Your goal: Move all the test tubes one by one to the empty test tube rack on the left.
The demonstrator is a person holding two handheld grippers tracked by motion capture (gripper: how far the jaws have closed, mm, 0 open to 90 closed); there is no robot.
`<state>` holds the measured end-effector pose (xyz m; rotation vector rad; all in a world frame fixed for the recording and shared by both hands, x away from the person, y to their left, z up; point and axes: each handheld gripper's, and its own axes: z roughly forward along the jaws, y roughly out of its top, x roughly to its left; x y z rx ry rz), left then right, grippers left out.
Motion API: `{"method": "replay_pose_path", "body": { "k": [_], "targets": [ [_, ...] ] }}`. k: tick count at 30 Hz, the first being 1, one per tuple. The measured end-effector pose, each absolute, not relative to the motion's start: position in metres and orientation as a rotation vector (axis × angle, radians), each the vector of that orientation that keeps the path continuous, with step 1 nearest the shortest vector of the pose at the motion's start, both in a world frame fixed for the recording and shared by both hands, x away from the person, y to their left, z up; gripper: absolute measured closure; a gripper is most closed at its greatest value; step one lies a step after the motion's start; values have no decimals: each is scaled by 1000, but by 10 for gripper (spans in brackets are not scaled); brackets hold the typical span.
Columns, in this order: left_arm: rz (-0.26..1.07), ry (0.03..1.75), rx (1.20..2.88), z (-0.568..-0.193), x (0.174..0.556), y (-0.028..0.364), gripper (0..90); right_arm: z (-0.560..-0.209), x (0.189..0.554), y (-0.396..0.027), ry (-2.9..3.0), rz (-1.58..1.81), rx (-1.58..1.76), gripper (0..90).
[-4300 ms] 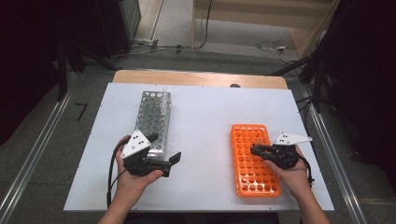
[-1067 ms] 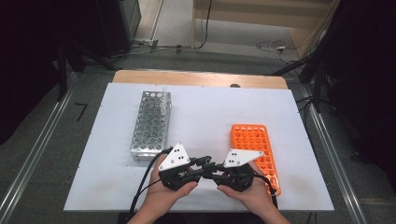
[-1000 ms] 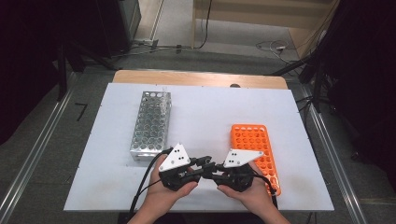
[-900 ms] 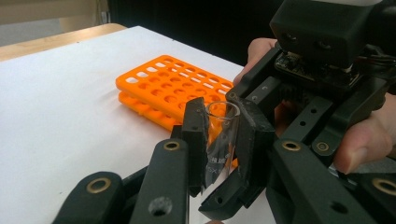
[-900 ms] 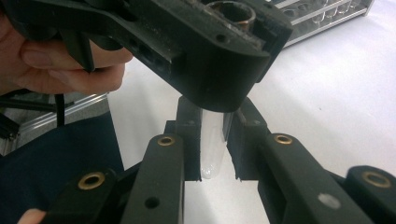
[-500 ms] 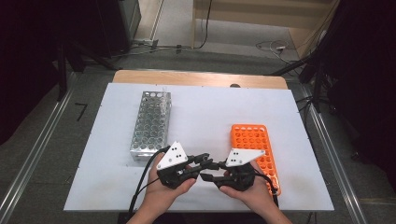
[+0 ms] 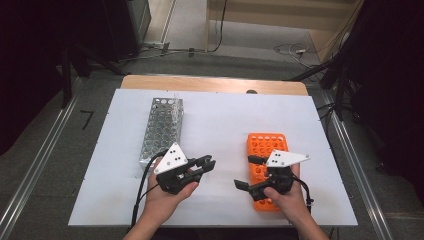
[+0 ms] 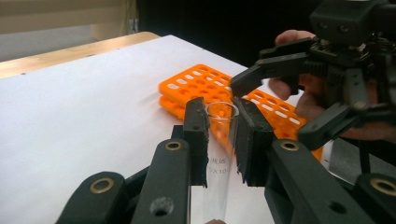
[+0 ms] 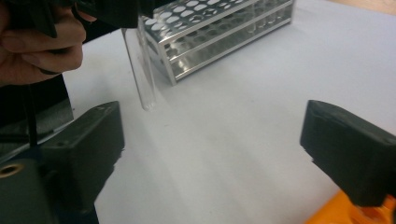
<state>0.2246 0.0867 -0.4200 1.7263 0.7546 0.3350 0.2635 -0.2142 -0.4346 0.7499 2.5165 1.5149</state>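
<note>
White tabletop (image 7: 225, 120), bare across its middle and far-right corner. Along its far edge a strip of pale wood (image 7: 200, 83) shows past the white; a small dark spot (image 7: 251, 92) sits on that edge, too small for me to tell what it is.

Off the table: grey floor (image 7: 60, 150) on both sides. A metal rail (image 7: 37, 167) runs beside the left edge, another rail (image 7: 350, 160) beside the right edge. A short black mark (image 7: 87, 119) on the floor near the far-left corner.

Beyond the far edge: dark cabinet (image 7: 125, 25), loose cables (image 7: 220, 30), a white plug (image 7: 300, 50). Black curtain (image 7: 395, 75) on the right.
</note>
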Motion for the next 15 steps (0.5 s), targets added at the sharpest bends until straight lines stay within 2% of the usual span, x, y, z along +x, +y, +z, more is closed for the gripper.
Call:
{"method": "replay_pose_path", "body": {
  "k": [15],
  "targets": [
    [446,829,1702,-402,254,119,759,-436,275,-277,2391,1465,904,0]
  ]
}}
